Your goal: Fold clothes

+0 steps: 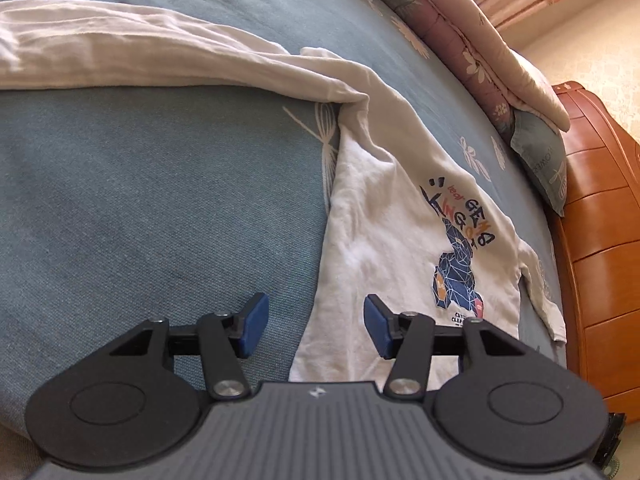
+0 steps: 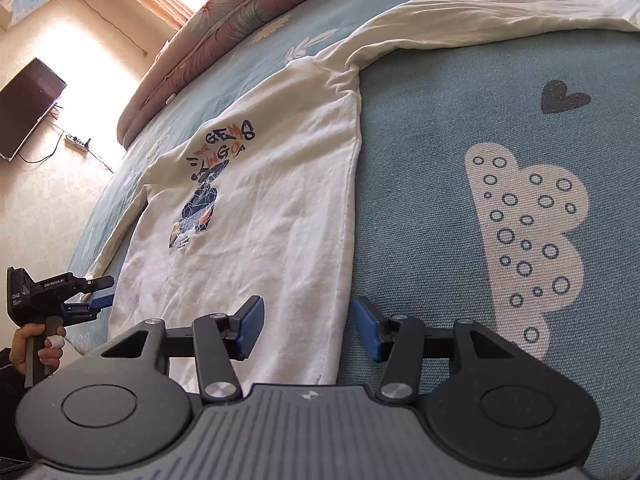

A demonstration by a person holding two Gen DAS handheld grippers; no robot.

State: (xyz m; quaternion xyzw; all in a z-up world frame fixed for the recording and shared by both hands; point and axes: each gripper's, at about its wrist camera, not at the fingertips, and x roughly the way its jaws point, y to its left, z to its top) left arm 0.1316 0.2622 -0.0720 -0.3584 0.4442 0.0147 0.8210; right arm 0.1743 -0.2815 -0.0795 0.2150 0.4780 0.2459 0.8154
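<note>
White long-sleeved shirt [image 1: 384,216] lies flat, print side up, on the blue bedspread [image 1: 160,200]; both sleeves are spread out. In the left wrist view the shirt body fills the centre right, one sleeve running along the top toward the upper left, the other down the right edge beside the wooden headboard [image 1: 600,240]. Left gripper [image 1: 316,326]: jaws apart, nothing between the pads, hovering over the shirt's side edge at lower centre, one blue pad over bedspread, the other over cloth. In the right wrist view the shirt [image 2: 260,220] sits centre left, its sleeve reaching to the upper right. Right gripper [image 2: 308,328]: jaws apart, empty, straddling the shirt's other side edge near the hem. The left gripper [image 2: 96,300] shows at the lower left of this view, held by a hand [image 2: 40,348], near the hem. A rolled quilt [image 2: 240,12] lies along the far side of the bed.
</note>
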